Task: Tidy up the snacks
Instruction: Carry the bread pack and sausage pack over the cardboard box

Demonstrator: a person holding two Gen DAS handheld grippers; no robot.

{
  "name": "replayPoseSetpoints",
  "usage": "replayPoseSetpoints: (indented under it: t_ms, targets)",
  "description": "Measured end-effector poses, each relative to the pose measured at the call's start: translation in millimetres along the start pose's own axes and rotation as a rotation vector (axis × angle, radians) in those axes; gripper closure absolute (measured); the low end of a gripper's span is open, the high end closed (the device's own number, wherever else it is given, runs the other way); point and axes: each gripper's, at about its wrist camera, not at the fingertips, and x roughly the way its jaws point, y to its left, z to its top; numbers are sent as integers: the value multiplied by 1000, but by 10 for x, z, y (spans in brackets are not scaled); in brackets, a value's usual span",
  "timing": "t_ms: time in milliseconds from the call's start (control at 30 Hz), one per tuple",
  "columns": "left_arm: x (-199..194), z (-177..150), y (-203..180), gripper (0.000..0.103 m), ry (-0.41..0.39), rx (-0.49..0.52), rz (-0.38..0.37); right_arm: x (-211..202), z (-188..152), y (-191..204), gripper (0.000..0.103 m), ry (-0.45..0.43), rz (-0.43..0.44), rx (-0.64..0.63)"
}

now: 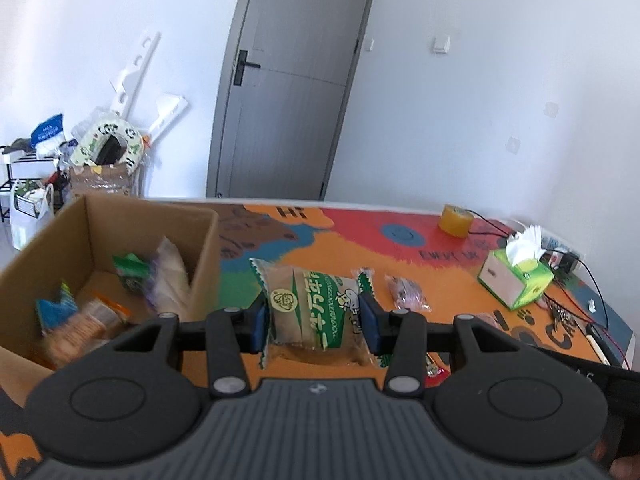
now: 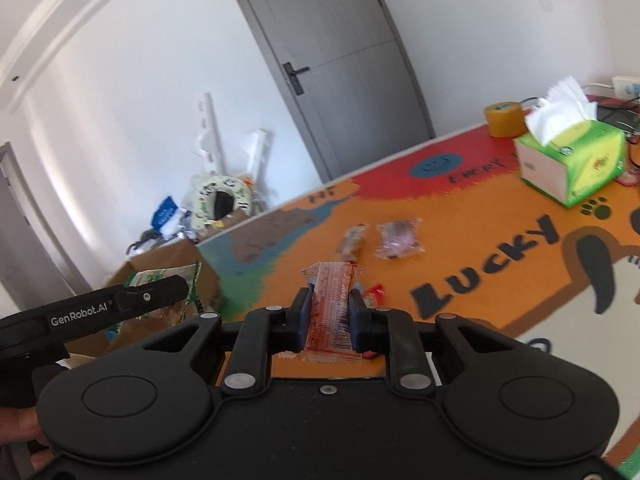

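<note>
Gripping a green-and-white wrapped cake by its two short sides with the left gripper, jaws at a middle width because of the broad packet, blue pads pressing the wrapper in a little. Holding it just to the right of the open cardboard box, seemingly raised above the colourful table mat, probably in order to pass over the box wall and drop it among the snacks already inside. Pinching an orange-red snack bar with the right gripper, jaws narrow and closed tight on it, as needed for so thin a packet; keeping the bar lengthwise along the fingers, over the orange part of the mat and well apart from the box, so probably second in turn. Looking from the left wrist, seeing into the box: several blurred packets on its floor, blue, green and pale ones. Looking from the right wrist, seeing only the outside of the box, but also the left gripper from the side with its green packet near the box. Showing there also a brown packet just beside a clear purple packet, both not yet collected; finding only the purple one from the left wrist, the brown one perhaps hidden behind the held cake. Leaving the tissue box and the tape roll at the far side, not being snacks.
</note>
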Motion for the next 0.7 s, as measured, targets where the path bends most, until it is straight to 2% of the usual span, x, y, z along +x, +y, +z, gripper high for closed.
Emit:
replayPoseSetpoints:
  t_ms: [267, 700]
  targets:
    - [-192, 135, 260, 58, -52, -20, 35, 116, 56, 292, 82, 1, 56, -29]
    - [-359, 271, 870, 58, -108, -103, 143, 324, 150, 772, 82, 7, 123, -96]
